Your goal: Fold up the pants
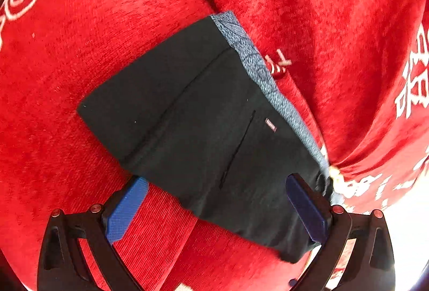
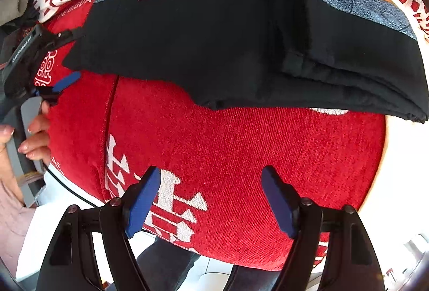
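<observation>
Pants (image 1: pixel 203 114), black and already folded compactly, are laid on the red cloth (image 1: pixel 80 63), long axis running upper left to lower right. The left gripper (image 1: pixel 217 208) is nearer, fingers open astride the lower corner. The right gripper (image 2: pixel 211 200) is open, empty, well apart.

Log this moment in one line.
pants: folded on red cloth | left gripper: open over pants | right gripper: open, empty

Bright daylight, white glare at the lower right edges, strong fisheye bending, slight blur.
</observation>
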Available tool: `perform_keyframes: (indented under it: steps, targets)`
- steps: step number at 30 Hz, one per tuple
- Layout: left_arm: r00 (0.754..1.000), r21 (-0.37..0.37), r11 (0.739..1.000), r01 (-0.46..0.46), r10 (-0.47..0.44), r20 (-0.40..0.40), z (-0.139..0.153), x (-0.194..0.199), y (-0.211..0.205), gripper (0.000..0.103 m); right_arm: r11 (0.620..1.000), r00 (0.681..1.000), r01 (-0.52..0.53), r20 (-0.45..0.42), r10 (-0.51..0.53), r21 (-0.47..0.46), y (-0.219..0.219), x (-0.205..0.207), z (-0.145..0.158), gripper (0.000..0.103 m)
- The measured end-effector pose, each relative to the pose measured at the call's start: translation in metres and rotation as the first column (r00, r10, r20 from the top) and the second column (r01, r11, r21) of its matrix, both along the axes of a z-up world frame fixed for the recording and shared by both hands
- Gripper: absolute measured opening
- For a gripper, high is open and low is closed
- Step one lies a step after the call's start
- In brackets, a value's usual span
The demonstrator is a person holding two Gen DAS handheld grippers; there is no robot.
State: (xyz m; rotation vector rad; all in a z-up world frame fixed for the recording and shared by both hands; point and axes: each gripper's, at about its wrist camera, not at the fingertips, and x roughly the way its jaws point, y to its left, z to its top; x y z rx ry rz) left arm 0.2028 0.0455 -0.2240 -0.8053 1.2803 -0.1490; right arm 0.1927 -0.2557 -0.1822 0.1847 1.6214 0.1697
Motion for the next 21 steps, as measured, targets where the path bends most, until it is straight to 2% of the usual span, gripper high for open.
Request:
perform_keyframes:
  steps: [2, 8, 10, 12, 15, 17, 18, 19, 20, 21]
  targets:
    - [1.000, -0.024, 0.999, -0.025, 0.025, 0.015, 0.000, 0.001, 0.000, 0.103, 1.000, 1.000, -0.003, -0.005, 0.003, 0.001, 0.001, 0.000, -0.003, 0.080]
    - [0.999, -0.024, 0.999, -0.025, 0.026, 0.037, 0.006, 0.005, -0.005, 0.103, 1.000, 1.000, -0.009, -0.013, 0.009, 0.015, 0.004, 0.002, -0.007, 0.080]
    - [0.995, -0.046, 0.998, -0.032, 0.037, 0.096, 0.021, 0.008, -0.008, 0.103, 1.000, 1.000, -0.016, -0.015, 0.016, 0.016, 0.007, 0.003, -0.007, 0.080]
    - [0.992, -0.029, 0.999, -0.022, 0.025, 0.124, 0.023, 0.014, -0.011, 0.103, 1.000, 1.000, -0.016, -0.012, 0.017, 0.018, 0.008, 0.005, -0.004, 0.080]
    - [0.999, -0.002, 0.999, -0.034, 0.034, 0.007, -0.007, 0.025, -0.011, 0.103, 0.999, 1.000, -0.017, -0.002, 0.017, 0.028, 0.008, 0.008, 0.001, 0.080]
    - [0.998, 0.002, 0.998, -0.063, 0.063, 0.018, -0.003, 0.024, -0.009, 0.103, 0.999, 1.000, -0.020, 0.001, 0.020, 0.032, 0.008, 0.010, 0.002, 0.080]
    - [0.998, 0.038, 0.997, -0.063, 0.062, 0.011, 0.000, 0.025, -0.013, 0.099, 0.999, 1.000, -0.022, 0.003, 0.022, 0.033, 0.009, 0.010, 0.002, 0.080]
    - [0.998, 0.100, 0.993, -0.068, 0.068, 0.003, 0.003, 0.025, -0.017, 0.080, 0.999, 1.000, -0.024, 0.010, 0.024, 0.035, 0.009, 0.011, 0.004, 0.080]
    - [0.998, 0.171, 0.983, -0.065, 0.067, -0.006, 0.005, 0.026, -0.020, 0.068, 0.999, 1.000, -0.026, 0.016, 0.026, 0.040, 0.008, 0.011, 0.005, 0.080]
    - [0.999, 0.229, 0.972, -0.045, 0.050, -0.013, 0.007, 0.028, -0.025, 0.041, 0.998, 0.999, -0.031, 0.024, 0.029, 0.051, 0.008, 0.012, 0.006, 0.080]
